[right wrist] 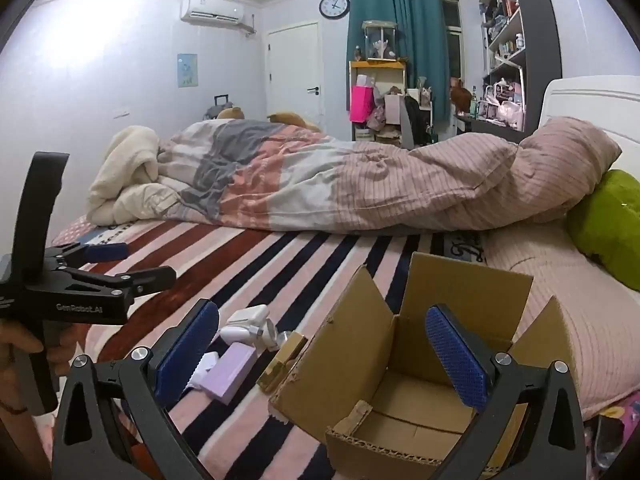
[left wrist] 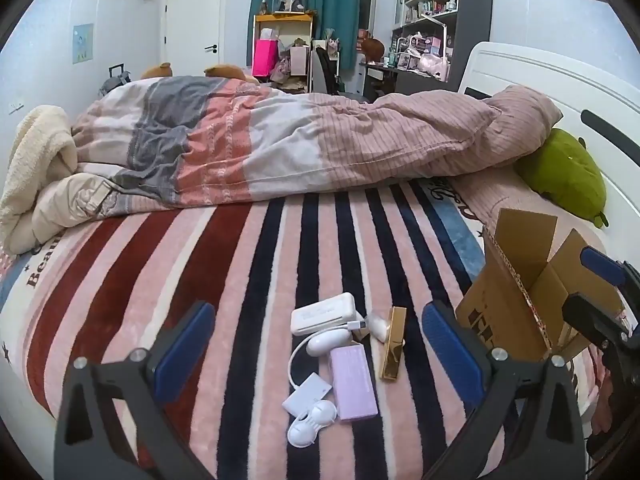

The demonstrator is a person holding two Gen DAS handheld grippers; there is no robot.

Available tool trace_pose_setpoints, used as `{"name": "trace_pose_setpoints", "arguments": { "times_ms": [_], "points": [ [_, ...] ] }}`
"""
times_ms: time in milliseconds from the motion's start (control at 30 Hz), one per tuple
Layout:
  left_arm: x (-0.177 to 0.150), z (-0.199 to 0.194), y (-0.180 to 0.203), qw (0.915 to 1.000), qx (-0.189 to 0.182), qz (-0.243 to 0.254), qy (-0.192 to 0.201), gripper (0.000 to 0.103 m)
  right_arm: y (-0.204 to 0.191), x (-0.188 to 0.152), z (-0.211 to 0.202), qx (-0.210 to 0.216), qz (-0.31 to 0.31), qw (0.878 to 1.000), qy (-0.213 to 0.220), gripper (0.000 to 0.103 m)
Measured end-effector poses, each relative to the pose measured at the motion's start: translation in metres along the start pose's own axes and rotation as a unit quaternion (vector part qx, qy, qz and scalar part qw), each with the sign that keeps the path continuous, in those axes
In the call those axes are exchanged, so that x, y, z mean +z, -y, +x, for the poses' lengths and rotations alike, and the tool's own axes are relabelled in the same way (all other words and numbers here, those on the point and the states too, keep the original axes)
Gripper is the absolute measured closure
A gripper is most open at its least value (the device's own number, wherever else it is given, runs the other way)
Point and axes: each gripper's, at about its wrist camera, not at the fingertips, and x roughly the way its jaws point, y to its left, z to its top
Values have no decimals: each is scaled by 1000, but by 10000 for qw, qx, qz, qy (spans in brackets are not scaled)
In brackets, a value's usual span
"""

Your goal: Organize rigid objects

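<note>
Two claws hang wide open over our bed's striped pink, red and navy plush blanket (left wrist: 240, 280), holding nothing. Our right claw (right wrist: 322, 354) frames the open brown cardboard box (right wrist: 400, 392), our left claw (left wrist: 316, 344) the small items just left of it: a white rectangular case (left wrist: 324, 313), a lilac flat box (left wrist: 354, 384), a shiny gold bar (left wrist: 394, 342), a white card (left wrist: 307, 393) and white rounded plastic pieces (left wrist: 312, 422), clustered together.

A rumpled duvet (left wrist: 280, 140) spans mid-frame; a green plush (left wrist: 568, 176) sits right, a wall clock (right wrist: 334, 5) at top.
</note>
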Motion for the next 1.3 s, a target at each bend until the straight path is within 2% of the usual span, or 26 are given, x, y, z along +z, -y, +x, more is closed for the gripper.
{"name": "trace_pose_setpoints", "arguments": {
  "times_ms": [567, 1300],
  "points": [
    [0, -8, -1, 10000, 29, -53, 57, 0, -8, -2, -5, -47, 51, 10000, 71, 0],
    [-2, -8, 3, 10000, 16, -49, 16, 0, 2, -4, -9, -127, 170, 9997, 115, 0]
  ]
}}
